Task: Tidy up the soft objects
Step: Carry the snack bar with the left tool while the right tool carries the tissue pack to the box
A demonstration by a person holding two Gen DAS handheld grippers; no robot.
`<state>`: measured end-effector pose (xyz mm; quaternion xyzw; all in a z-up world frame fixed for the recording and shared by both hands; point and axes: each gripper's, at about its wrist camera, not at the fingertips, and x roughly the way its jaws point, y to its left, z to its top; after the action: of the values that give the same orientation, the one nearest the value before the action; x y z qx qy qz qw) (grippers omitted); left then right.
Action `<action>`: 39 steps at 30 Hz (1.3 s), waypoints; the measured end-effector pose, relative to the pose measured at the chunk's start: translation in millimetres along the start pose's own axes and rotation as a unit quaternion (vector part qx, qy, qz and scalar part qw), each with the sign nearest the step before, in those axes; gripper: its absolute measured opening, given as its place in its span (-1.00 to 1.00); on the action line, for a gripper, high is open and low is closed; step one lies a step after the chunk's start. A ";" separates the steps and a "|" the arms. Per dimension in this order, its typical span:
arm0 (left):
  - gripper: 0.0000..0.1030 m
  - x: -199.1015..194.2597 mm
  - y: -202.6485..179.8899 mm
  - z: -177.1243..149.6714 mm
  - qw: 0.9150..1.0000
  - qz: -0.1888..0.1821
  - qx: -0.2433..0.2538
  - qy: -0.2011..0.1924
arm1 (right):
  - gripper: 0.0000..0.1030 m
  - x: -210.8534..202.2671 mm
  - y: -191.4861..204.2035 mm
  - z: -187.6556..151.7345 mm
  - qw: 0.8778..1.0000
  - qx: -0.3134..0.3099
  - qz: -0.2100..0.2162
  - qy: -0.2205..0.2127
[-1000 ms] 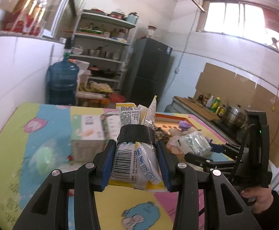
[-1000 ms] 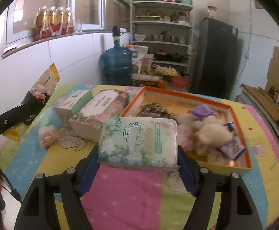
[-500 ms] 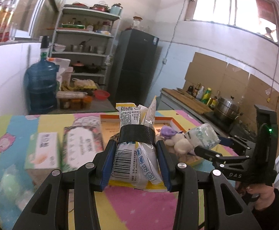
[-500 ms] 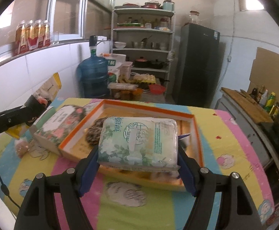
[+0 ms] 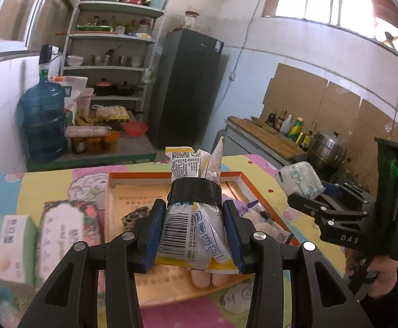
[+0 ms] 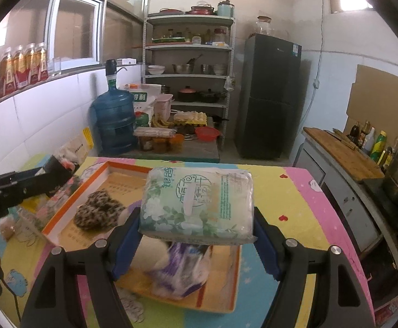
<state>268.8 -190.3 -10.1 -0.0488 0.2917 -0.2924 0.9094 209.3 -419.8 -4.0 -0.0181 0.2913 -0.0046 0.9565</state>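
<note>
Directly above the orange-rimmed cardboard tray (image 6: 62, 213), the green floral tissue pack (image 6: 199, 205) is clamped crosswise by the right gripper (image 6: 196, 235); the black-banded snack packets (image 5: 196, 213) are gripped lengthwise by the left gripper (image 5: 193, 235), equally near.

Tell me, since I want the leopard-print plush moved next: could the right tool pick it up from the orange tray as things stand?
Probably not yet. The right tool is shut on a tissue pack, so it has no free grip. The leopard-print plush itself lies uncovered in the orange tray, ahead and to the left.
</note>
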 end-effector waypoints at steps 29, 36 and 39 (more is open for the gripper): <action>-0.15 159.2 6.4 24.0 0.987 0.068 -0.005 0.145 | 0.46 162.4 -45.6 25.6 0.987 0.035 0.092 0.124; -0.15 175.3 12.0 17.0 0.985 0.067 -0.010 0.161 | 0.46 174.8 -44.2 19.3 0.983 0.036 0.104 0.147; -0.15 179.5 11.8 15.6 0.984 0.066 -0.012 0.165 | 0.46 177.9 -42.4 19.4 0.982 0.033 0.107 0.155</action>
<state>401.7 -282.4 -90.4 0.0087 0.4434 -0.2324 0.8656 367.9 -465.0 -85.4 0.0460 0.4362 0.0849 0.8947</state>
